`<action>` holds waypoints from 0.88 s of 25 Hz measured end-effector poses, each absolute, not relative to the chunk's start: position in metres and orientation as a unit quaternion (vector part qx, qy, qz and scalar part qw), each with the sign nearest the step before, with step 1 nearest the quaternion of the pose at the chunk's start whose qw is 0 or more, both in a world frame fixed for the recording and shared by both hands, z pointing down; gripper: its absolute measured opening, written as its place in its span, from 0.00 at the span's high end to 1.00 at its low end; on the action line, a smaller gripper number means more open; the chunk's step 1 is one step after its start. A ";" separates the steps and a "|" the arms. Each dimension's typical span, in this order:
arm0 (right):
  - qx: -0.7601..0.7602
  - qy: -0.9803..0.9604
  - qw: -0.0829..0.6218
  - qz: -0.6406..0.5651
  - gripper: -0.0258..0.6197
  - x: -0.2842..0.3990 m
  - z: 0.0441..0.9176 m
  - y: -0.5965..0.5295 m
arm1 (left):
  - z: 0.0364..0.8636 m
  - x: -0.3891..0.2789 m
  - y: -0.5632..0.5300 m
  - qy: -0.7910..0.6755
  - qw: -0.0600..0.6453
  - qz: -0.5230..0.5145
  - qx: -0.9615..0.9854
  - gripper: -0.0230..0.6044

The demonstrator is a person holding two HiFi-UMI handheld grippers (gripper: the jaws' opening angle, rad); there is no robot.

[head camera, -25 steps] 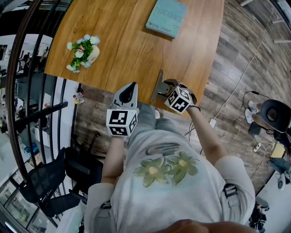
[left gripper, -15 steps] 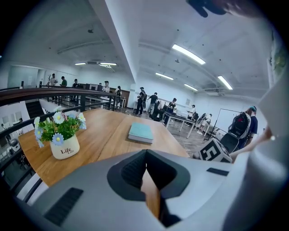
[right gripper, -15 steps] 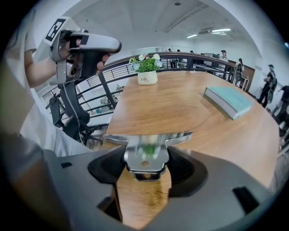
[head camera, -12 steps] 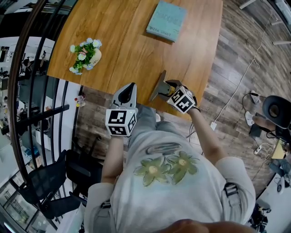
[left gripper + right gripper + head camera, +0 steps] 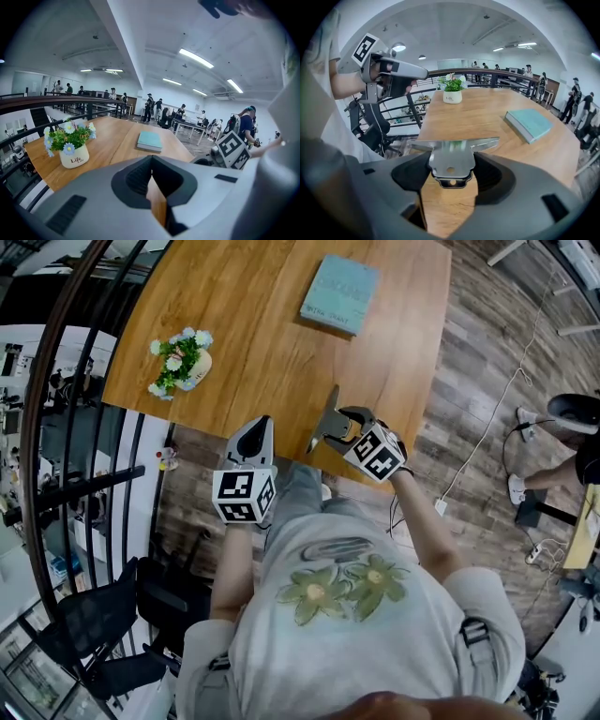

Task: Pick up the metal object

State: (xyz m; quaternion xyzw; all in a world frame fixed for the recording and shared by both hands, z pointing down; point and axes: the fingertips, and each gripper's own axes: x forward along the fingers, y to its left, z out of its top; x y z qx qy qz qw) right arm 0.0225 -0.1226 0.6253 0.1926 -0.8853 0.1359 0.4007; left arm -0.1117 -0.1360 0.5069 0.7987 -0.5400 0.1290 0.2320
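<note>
Metal object [image 5: 459, 146] — right gripper [image 5: 451, 174] clamped on its tab, frame centre; left gripper [image 5: 152, 176] closed, empty. We judge grasp done; next: raise it clear of table [image 5: 483, 112].

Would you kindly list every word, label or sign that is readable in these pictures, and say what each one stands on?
"Life": on the white flower pot; the smaller line under it is too small to read.
Teal book: there is print on the cover, but it is too blurred to read.
Marker cubes: black-and-white square patterns only, no words.
</note>
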 end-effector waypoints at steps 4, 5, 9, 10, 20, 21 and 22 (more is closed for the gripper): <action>0.206 -0.892 0.383 0.124 0.52 0.018 0.601 -0.125 | 0.503 -0.114 -0.132 -0.542 0.229 0.125 0.798 0.94; 0.208 -0.894 0.378 0.121 0.52 0.018 0.596 -0.127 | 0.502 -0.113 -0.131 -0.543 0.229 0.124 0.799 0.94; 0.219 -0.898 0.364 0.114 0.52 0.018 0.577 -0.129 | 0.498 -0.112 -0.125 -0.542 0.226 0.123 0.800 0.94; 0.222 -0.899 0.361 0.112 0.52 0.018 0.572 -0.129 | 0.497 -0.112 -0.124 -0.542 0.226 0.123 0.800 0.94; 0.236 -0.910 0.329 0.090 0.52 0.015 0.536 -0.133 | 0.483 -0.111 -0.121 -0.546 0.213 0.115 0.802 0.94; 0.237 -0.911 0.324 0.089 0.52 0.015 0.532 -0.134 | 0.482 -0.110 -0.121 -0.547 0.211 0.114 0.802 0.94; 0.239 -0.913 0.319 0.087 0.52 0.016 0.528 -0.134 | 0.480 -0.110 -0.121 -0.547 0.210 0.114 0.803 0.94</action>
